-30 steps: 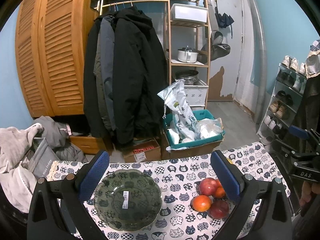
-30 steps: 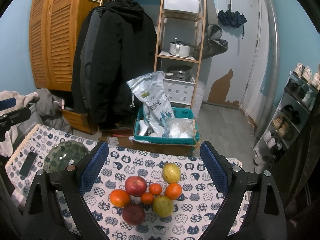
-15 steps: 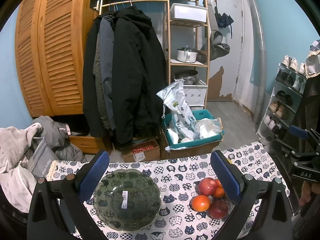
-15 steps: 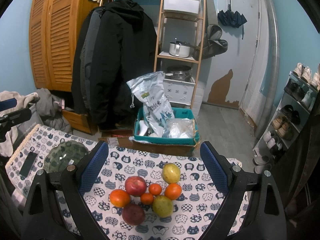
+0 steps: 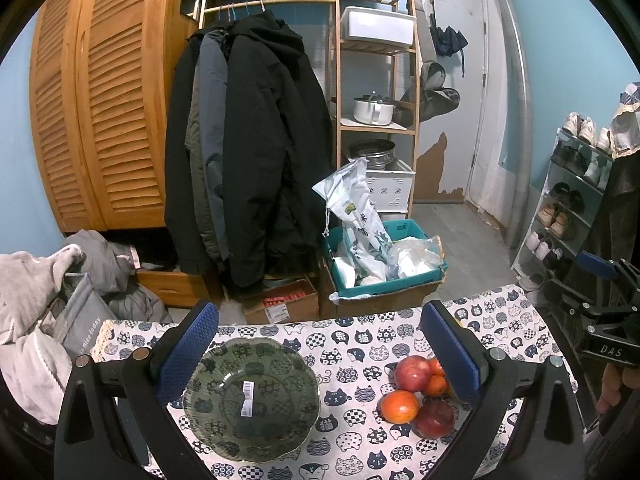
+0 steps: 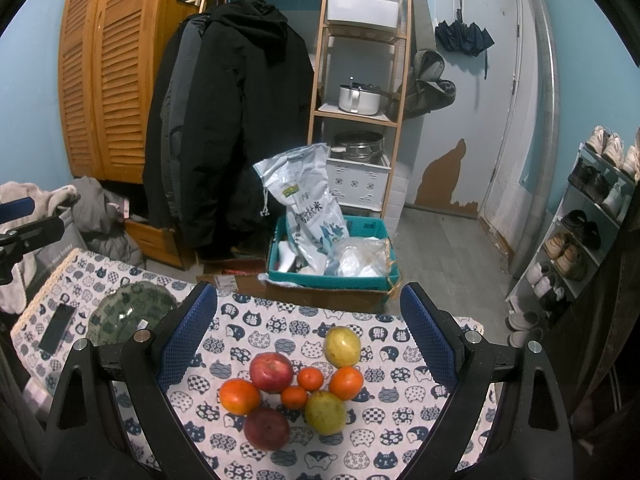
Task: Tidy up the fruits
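Observation:
A dark green glass bowl with a barcode sticker sits empty on the cat-print tablecloth, below my open left gripper. Right of the bowl lies a cluster of fruit: a red apple, an orange, a darker apple. In the right wrist view my open right gripper hovers over the same cluster: red apple, orange, dark red apple, two yellow pears, small tangerines. The bowl lies at the left.
A black phone lies on the tablecloth's left end. Beyond the table's far edge stand a teal crate with bags, cardboard boxes, hanging coats, a wooden shelf and a shoe rack. A person's hand holds the other gripper at the right.
The left wrist view has shifted slightly, so the bowl and fruit sit a little lower and nearer. The right gripper and the fruit have not moved.

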A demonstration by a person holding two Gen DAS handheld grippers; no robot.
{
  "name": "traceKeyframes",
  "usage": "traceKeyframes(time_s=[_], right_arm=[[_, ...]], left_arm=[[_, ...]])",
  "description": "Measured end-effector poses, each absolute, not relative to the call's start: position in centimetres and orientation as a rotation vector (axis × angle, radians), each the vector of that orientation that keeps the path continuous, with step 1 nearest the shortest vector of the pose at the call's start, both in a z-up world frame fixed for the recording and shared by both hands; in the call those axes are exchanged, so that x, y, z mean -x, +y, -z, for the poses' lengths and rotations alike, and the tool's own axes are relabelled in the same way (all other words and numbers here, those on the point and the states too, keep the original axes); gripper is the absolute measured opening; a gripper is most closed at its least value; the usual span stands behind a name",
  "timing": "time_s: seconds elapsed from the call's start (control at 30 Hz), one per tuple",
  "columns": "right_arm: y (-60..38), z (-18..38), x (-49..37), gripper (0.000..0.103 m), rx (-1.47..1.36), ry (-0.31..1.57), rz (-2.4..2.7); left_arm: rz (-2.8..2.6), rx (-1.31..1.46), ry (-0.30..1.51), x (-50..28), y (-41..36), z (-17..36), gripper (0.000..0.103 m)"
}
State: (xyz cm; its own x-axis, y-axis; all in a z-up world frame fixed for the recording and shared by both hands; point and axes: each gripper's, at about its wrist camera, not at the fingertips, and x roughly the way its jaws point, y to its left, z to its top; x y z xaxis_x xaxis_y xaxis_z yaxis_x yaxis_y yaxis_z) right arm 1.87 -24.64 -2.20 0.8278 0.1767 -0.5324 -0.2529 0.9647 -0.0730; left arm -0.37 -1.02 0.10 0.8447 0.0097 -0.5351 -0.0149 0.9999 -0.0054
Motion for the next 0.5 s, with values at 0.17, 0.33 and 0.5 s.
traceKeyframes(time_s=[0.17, 0.33, 0.5], right_arm=[[-24.65, 2.2, -1.85, 0.091, 0.143, 0.551, -0.228], [-24.66, 2.2, -1.81, 0.091, 0.144, 0.55, -0.228], [-24.7, 2.19, -1.81, 0.091, 0.144, 0.55, -0.227]], left_arm=[[-0.013, 0.008, 0.566, 0.33, -0.95, -0.16, 0.102], [-0.013, 0.008, 0.566, 0.46, -1.32, -0.17, 0.102], [-0.012, 0.009, 0.567, 0.47, -1.3, -0.17, 0.102]])
